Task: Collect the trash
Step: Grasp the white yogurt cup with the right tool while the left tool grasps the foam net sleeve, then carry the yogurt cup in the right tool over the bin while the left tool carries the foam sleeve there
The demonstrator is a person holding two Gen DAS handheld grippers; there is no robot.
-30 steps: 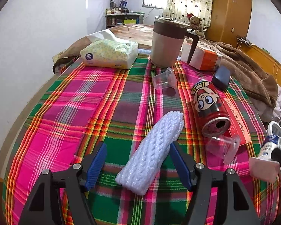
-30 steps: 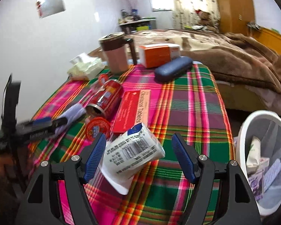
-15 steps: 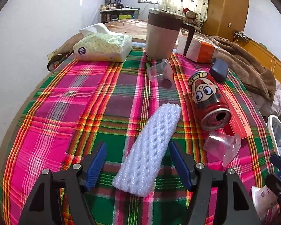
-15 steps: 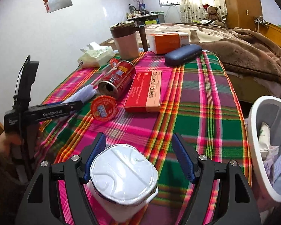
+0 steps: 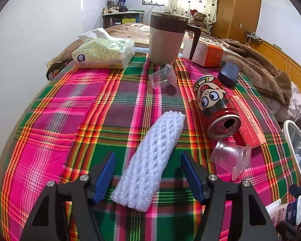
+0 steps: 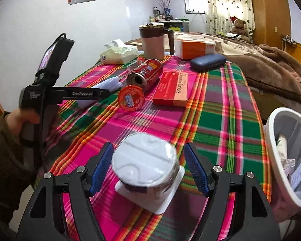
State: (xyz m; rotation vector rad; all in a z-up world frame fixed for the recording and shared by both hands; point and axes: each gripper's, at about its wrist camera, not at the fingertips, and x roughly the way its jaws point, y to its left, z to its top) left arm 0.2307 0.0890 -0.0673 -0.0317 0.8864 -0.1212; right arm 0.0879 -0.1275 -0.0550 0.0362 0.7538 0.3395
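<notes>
Left tool (image 5: 147, 177): I have just been closing it around the white foam net (image 5: 150, 160), low centre, pads apart from it.
Right tool (image 6: 148, 167): I pinch the yogurt cup (image 6: 145, 165), low middle.

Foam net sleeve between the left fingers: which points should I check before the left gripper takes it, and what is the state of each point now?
1. Foam net sleeve lies between the fingers of the left gripper: ok.
2. Pads press on the sleeve: not ok. The jaws have just been closing, but a gap shows on both sides.
3. Nothing else between the fingers: ok. The clear plastic cup lies outside them, apart.
4. Right gripper holds the yogurt cup: ok.
5. Waste bin is open and not full: ok.
</notes>
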